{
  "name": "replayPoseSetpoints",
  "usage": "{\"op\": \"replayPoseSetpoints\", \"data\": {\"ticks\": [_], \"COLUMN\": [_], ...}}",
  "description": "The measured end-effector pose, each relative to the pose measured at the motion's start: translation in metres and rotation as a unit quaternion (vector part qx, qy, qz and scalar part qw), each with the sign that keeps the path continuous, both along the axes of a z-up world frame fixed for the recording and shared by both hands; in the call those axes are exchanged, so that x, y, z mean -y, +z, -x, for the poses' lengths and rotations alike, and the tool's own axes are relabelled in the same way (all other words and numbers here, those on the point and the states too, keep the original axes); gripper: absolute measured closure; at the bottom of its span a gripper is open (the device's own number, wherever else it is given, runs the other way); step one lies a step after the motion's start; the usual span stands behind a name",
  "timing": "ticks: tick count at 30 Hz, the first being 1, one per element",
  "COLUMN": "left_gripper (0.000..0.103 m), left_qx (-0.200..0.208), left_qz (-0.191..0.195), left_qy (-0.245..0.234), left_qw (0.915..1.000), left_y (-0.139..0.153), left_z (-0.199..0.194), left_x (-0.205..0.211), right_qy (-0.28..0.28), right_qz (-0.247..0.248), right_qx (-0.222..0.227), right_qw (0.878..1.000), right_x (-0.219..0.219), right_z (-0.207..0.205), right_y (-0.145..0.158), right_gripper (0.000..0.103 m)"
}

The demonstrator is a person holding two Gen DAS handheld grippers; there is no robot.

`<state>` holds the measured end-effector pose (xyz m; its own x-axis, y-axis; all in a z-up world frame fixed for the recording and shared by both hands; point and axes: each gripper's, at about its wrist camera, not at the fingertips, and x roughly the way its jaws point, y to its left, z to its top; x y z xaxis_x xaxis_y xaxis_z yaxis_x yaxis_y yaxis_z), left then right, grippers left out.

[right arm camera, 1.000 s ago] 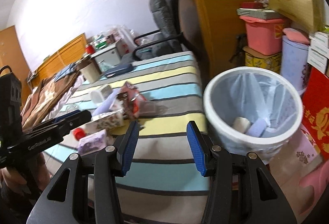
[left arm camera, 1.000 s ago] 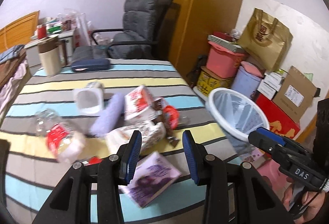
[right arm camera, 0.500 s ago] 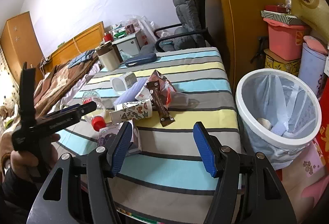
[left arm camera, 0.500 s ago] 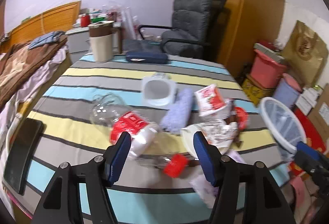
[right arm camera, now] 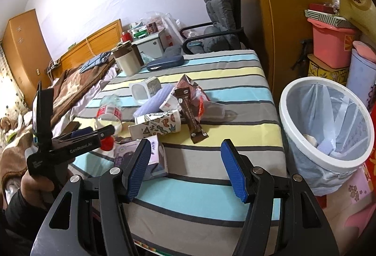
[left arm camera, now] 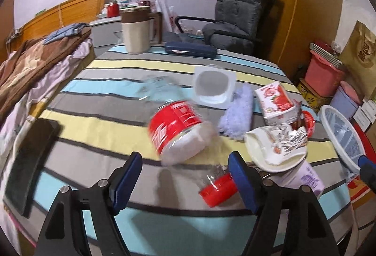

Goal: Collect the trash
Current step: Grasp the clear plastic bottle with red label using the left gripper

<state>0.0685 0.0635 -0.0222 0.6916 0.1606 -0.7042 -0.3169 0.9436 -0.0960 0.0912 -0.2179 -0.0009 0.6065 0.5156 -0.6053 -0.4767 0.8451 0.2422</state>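
Note:
Trash lies on the striped table: a clear plastic bottle with a red label and red cap, a white tub, a lilac cloth, a strawberry carton, a patterned paper cup, a brown wrapper and a purple packet. My left gripper is open just before the bottle, seen from the side in the right wrist view. My right gripper is open and empty over the table's near edge. A white lined trash bin stands right of the table.
A black phone lies at the table's left edge. A beige jug and a navy case stand at the back. A grey chair, a bed, a wardrobe and stacked boxes surround the table.
My left gripper has swung left from the purple packet to the bottle and come closer to it. My right gripper has pulled back from the bin toward the table's near edge.

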Motion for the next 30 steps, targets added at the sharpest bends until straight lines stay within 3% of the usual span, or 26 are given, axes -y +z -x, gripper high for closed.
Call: {"op": "replayPoseSetpoints", "data": {"ticks": [8, 14, 19, 20, 21, 22, 30], "left_gripper": [0.028, 0.028, 0.028, 0.029, 0.036, 0.041, 0.041], "left_qx": [0.019, 0.005, -0.018, -0.021, -0.023, -0.026, -0.018], "left_qz": [0.006, 0.012, 0.023, 0.031, 0.04, 0.045, 0.045], "left_qy": [0.004, -0.045, -0.05, -0.05, -0.05, -0.05, -0.042], "left_qw": [0.9998, 0.9989, 0.9983, 0.9981, 0.9977, 0.9974, 0.9979], "left_y": [0.011, 0.01, -0.002, -0.005, -0.007, -0.01, -0.012], "left_z": [0.018, -0.016, -0.041, -0.043, -0.043, -0.041, -0.006], "left_x": [-0.02, -0.016, -0.021, -0.023, -0.025, -0.027, -0.031], "right_qy": [0.03, 0.031, 0.03, 0.033, 0.037, 0.04, 0.071], "right_qz": [0.0, 0.006, 0.01, 0.011, 0.012, 0.014, 0.051], "right_qx": [-0.007, -0.008, -0.008, -0.008, -0.008, -0.007, 0.004], "right_qw": [1.0, 0.999, 0.999, 0.999, 0.999, 0.999, 0.996], "right_x": [-0.016, -0.019, -0.019, -0.021, -0.023, -0.024, -0.052], "right_z": [0.002, 0.003, 0.004, 0.004, 0.004, 0.004, 0.014], "right_y": [-0.003, -0.003, -0.002, -0.002, -0.002, -0.003, -0.007], "right_gripper": [0.04, 0.039, 0.039, 0.039, 0.039, 0.039, 0.039]}}
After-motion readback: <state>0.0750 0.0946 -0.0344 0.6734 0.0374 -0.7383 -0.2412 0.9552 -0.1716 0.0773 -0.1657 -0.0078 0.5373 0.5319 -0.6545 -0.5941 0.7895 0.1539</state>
